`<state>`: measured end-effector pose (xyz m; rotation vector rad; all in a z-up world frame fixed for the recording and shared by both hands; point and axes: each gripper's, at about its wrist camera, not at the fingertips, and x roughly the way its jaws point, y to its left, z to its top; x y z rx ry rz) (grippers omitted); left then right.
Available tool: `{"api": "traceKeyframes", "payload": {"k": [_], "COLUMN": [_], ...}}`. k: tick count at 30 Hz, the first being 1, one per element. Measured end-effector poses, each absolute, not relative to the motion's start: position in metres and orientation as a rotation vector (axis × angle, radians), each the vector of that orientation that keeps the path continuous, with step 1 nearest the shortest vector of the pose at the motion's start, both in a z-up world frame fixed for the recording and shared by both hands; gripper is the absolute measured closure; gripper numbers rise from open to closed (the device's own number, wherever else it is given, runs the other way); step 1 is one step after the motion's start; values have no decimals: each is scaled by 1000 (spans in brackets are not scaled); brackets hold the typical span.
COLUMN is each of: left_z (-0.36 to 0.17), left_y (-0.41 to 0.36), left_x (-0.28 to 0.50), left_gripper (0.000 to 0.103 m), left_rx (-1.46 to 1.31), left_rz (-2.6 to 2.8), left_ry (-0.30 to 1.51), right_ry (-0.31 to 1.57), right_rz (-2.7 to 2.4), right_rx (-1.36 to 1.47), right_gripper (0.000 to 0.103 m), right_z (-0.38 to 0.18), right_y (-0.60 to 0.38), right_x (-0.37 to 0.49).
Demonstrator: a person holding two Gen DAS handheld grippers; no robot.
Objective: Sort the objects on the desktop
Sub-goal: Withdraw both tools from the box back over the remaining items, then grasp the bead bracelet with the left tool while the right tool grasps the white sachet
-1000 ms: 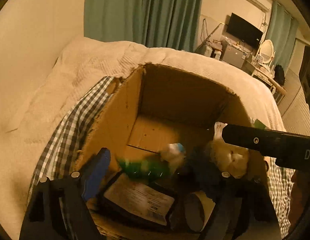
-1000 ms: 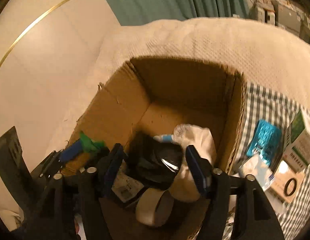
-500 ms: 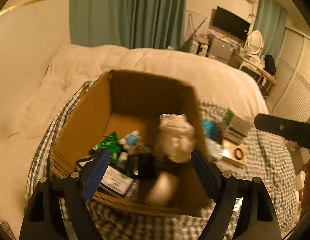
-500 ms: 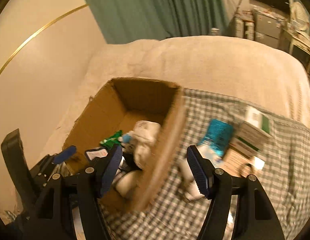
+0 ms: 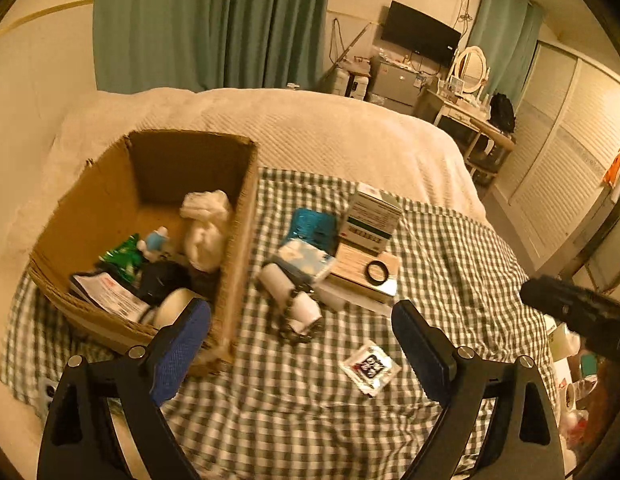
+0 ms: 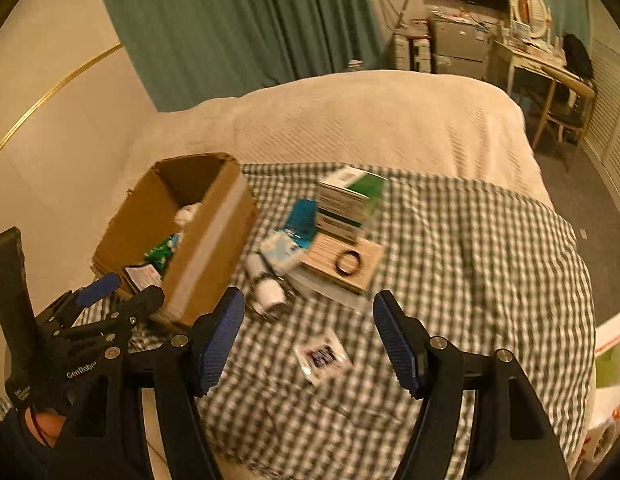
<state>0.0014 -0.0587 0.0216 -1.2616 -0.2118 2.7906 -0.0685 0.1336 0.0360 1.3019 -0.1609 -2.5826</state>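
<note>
An open cardboard box (image 5: 246,208) (image 6: 214,236) sits at the left of a checked cloth and holds a white bundle (image 5: 206,224), a green packet (image 5: 122,256), a small blue figure, dark items and a tape roll. Right of it lie a white tube (image 5: 290,300) (image 6: 266,288), a teal packet (image 5: 313,228), a green-and-white carton (image 5: 369,216) (image 6: 345,200), a flat box with a black ring (image 5: 377,272) (image 6: 347,262) and a small sachet (image 5: 369,366) (image 6: 321,356). My left gripper (image 5: 302,344) is open and empty, above the cloth. My right gripper (image 6: 310,336) is open and empty, over the sachet.
The checked cloth (image 5: 469,260) (image 6: 489,260) covers a bed with a cream blanket (image 5: 310,128). Green curtains, a TV, a desk and a mirror stand at the back. White and green packages (image 6: 609,356) lie at the far right edge.
Both grippers have pulled back and up out of the box. The white bundle and the green packet now lie inside it, and the items on the cloth have come into view.
</note>
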Motion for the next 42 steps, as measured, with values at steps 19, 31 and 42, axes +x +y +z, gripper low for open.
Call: {"api": "traceKeyframes", "payload": {"k": [19, 31, 42], "left_z": [-98, -140, -154], "left_y": [-4, -19, -18], "left_x": [-31, -57, -89], "left_gripper": [6, 6, 6], "left_rx": [-1447, -1433, -1456], "left_rz": [2668, 2634, 2600], "left_ry": [-19, -48, -24], "right_ry": [34, 112, 221], "right_rz": [-2469, -2253, -2184], "right_rx": [1374, 1489, 1553], "right_gripper": [36, 36, 36], "right_z": [-68, -139, -183], "right_y": [158, 109, 78], "right_x": [-47, -82, -96]}}
